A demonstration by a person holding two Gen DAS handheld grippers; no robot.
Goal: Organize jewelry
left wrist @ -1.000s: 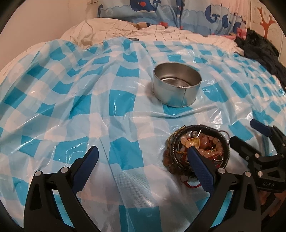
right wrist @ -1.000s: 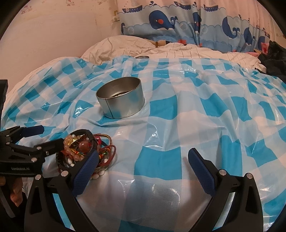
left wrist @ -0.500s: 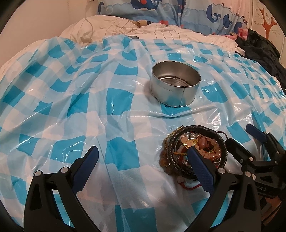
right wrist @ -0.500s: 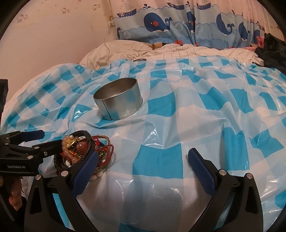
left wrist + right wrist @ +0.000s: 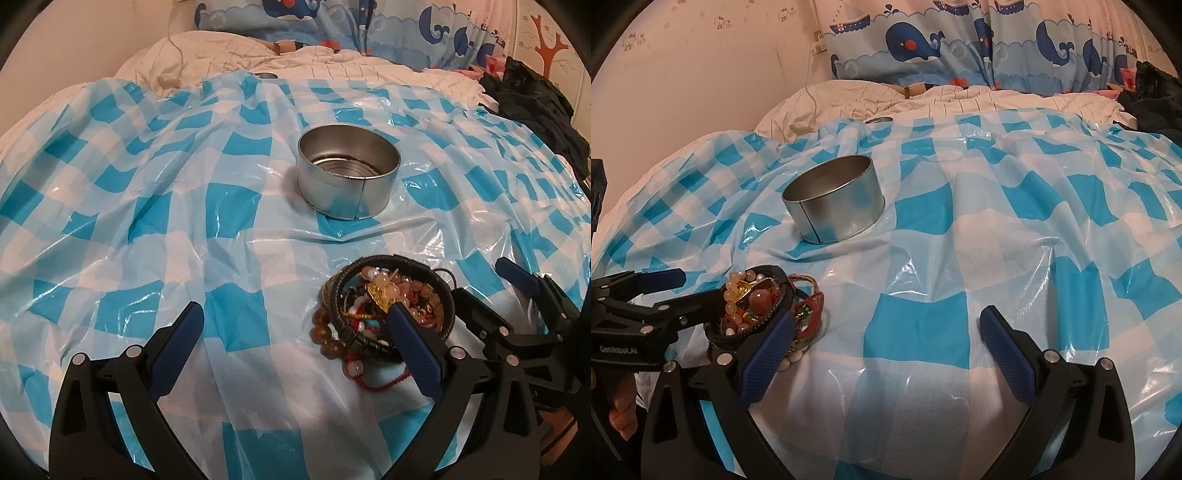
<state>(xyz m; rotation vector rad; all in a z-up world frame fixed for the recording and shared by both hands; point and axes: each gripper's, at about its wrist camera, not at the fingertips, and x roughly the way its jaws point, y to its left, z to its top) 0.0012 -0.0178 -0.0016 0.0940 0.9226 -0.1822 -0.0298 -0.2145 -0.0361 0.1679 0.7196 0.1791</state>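
I held 2 grippers over a bed covered by a blue-and-white checked plastic sheet (image 5: pixel 229 206). My left gripper (image 5: pixel 291 325) had its fingers (image 5: pixel 181 339) spread wide apart with nothing between them. The right one of those 2 fingers lay over the near edge of the jewelry pile (image 5: pixel 384 306), though I could not tell whether it touched the beads. My right gripper (image 5: pixel 886 325) was likewise wide apart and empty, its left finger (image 5: pixel 768 350) just in front of the same pile.

The jewelry pile sat on the sheet toward the bed's near edge: a tangle of pink and brown bead bracelets, red cords and a gold piece, ringed by a dark braided band. In the right wrist view the pile (image 5: pixel 764 306) lay at the lower left, with my left gripper's black arm reaching in beside it from the left.

Farther back on the sheet, well apart from the pile, stood a round metal tin (image 5: pixel 349 177), upright and open. In the left wrist view its ridged bottom showed bare. In the right wrist view the tin (image 5: pixel 834 199) stood behind the pile.

Beyond the sheet lay a white quilt (image 5: pixel 923 99), and a whale-print curtain (image 5: pixel 960 40) hung at the back. Dark clothing (image 5: pixel 532 99) was heaped at the bed's far right corner.
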